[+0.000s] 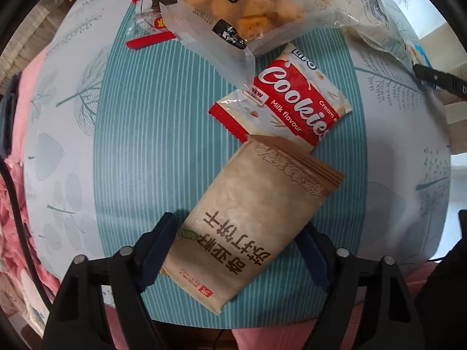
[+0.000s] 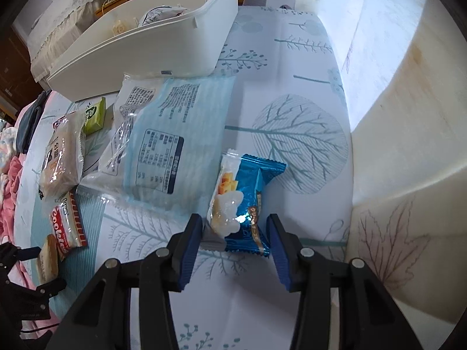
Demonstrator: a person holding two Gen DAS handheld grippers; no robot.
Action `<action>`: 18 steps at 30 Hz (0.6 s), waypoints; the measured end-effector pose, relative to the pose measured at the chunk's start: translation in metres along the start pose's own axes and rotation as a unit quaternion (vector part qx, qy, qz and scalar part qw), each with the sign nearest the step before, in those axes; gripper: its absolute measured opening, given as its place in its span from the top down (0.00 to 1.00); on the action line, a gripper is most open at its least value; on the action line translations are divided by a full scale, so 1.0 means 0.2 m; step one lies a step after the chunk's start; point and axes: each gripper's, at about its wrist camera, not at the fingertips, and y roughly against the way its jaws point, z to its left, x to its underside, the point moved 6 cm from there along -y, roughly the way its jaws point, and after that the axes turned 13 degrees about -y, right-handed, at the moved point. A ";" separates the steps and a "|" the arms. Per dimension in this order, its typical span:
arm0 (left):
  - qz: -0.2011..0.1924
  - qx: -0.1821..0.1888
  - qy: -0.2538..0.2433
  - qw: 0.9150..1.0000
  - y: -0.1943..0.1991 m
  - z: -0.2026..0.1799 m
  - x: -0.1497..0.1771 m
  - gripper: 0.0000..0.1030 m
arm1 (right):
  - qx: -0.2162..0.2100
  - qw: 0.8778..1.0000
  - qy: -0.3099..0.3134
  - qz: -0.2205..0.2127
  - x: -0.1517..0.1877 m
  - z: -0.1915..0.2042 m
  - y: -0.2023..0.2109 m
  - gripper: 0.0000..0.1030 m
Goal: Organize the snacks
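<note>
Beige cracker packet (image 1: 256,218) seen only clearly from left wrist, lying on teal-striped worktop (image 1: 140,151), flanked by left tool (image 1: 242,250), spread wide, pads beside packet edges, not visibly pressing. Beyond: red cookies packet (image 1: 289,102), clear pastry bag (image 1: 248,14).

From right wrist: blue snack packet (image 2: 248,201) on tree-print cloth, between pads of right tool (image 2: 236,248), half spread, contact uncertain. Behind, large pale-blue bag (image 2: 172,134), white bin (image 2: 151,43) holding packets, green box (image 2: 95,115).

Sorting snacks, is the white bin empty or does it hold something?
Not empty: the bin holds at least one packet, visible above its rim.
</note>
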 end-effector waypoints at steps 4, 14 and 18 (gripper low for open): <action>0.002 -0.001 -0.004 1.000 0.00 -0.02 0.00 0.28 | -0.004 1.000 -0.011 0.011 0.03 0.00 0.02 0.56; 0.032 0.039 -0.039 0.998 0.00 -0.07 -0.05 0.29 | -0.025 0.997 -0.067 0.018 0.06 0.06 0.11 0.89; 0.035 0.037 -0.064 0.997 0.07 -0.04 -0.09 0.29 | -0.028 0.995 -0.092 0.008 0.05 0.06 0.15 0.92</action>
